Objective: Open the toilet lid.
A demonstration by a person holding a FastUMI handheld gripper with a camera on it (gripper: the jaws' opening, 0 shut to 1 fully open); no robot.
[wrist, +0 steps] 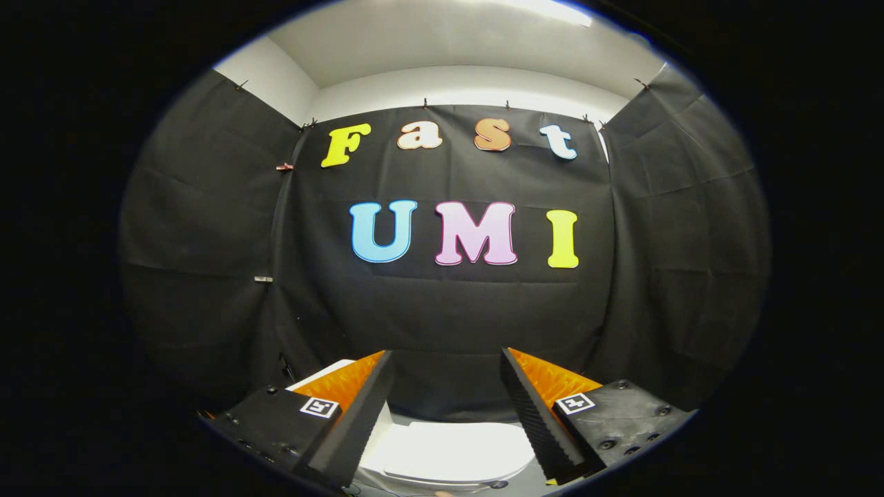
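Note:
My gripper (447, 362) is open, its two black ribbed fingers (359, 414) with orange backing spread wide apart and nothing between them. Below and between the fingers lies the white toilet lid (452, 452), seen from above and lying flat, shut on the bowl. A white corner of the toilet tank (330, 368) peeks out behind the left finger. The fingers hang well above the lid and do not touch it.
Black cloth walls (449, 310) close the booth at the back and on both sides, with white wall and ceiling above. The floor around the toilet base (525, 483) is grey.

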